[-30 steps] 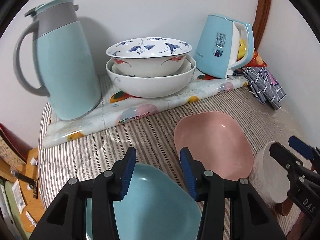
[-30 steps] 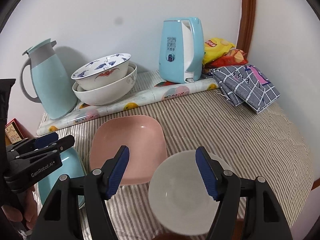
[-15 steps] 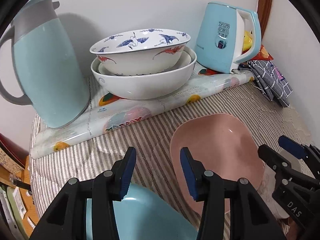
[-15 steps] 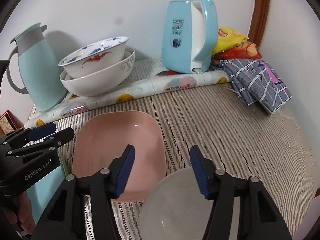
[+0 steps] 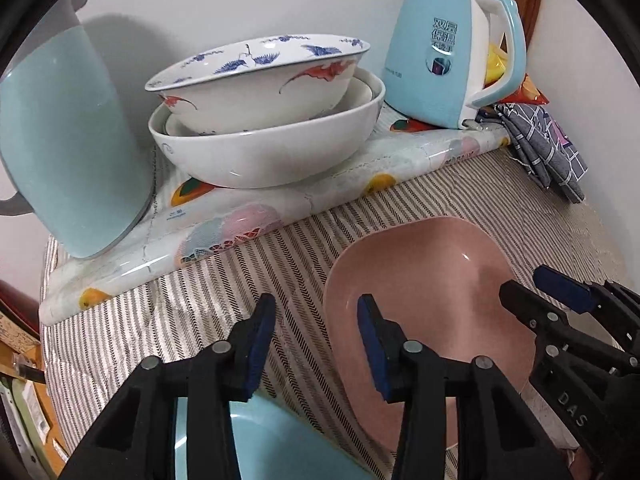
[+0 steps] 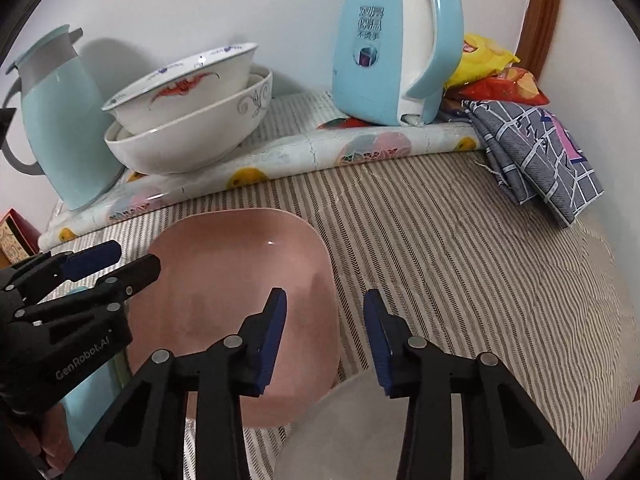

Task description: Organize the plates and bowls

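Compared with half a second back, everything at the rear looks bigger and closer in both wrist views. Less of the blue plate [image 5: 276, 444] is seen under the left gripper [image 5: 316, 340], and the white bowl [image 6: 344, 432] has slid further down under the right gripper [image 6: 325, 338], so only its far rim is seen now. Both sets of jaws are spread apart with nothing between them, same as before.

The pink plate [image 6: 240, 296] is squarish with rounded corners, shallow and glossy, with a small glint near its far edge. It's sat flat on the striped cloth [image 6: 460, 260], between the blue plate on its left and the white bowl just off its near right corner. The right gripper's left finger is seen over the pink plate's right edge; whether it touches can't be told.

At the back, the crane bowl [image 5: 260, 80] is nested at a tilt in the big white bowl [image 5: 272, 152], with another white rim showing between them, all on a rolled fruit-print mat [image 5: 248, 224].
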The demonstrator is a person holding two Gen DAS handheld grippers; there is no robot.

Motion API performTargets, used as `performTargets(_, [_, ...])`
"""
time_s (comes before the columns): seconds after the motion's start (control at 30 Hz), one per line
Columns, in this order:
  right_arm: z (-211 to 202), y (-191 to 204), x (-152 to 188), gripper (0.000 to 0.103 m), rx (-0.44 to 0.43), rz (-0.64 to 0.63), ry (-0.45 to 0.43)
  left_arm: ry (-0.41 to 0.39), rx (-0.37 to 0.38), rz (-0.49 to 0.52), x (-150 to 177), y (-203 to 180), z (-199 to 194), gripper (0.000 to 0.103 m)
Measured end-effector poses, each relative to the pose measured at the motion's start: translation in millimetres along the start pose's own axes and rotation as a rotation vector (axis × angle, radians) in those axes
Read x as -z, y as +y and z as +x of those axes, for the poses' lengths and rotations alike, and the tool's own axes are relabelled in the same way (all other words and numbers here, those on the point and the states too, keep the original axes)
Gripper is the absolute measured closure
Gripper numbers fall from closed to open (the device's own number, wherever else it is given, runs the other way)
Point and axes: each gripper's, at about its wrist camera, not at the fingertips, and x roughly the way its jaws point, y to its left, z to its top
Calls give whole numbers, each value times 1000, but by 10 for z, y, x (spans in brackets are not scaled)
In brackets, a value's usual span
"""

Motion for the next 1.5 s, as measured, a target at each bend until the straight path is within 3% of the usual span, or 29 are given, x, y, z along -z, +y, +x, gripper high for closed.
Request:
performTargets(0.4, [157, 57, -91, 79, -10, -13, 51, 19, -3, 1, -35, 12, 130, 65])
performTargets(0.63, [189, 31, -99, 89, -5, -9, 63, 49, 8, 9, -3, -4, 253, 83])
performTargets(0.8, [195, 14, -104, 96, -7, -3, 62, 41, 12, 13, 0, -33, 264, 88])
performTargets(1.5, [-170, 116, -195, 98, 15, 3, -48, -41, 26, -23, -76, 121, -94, 90])
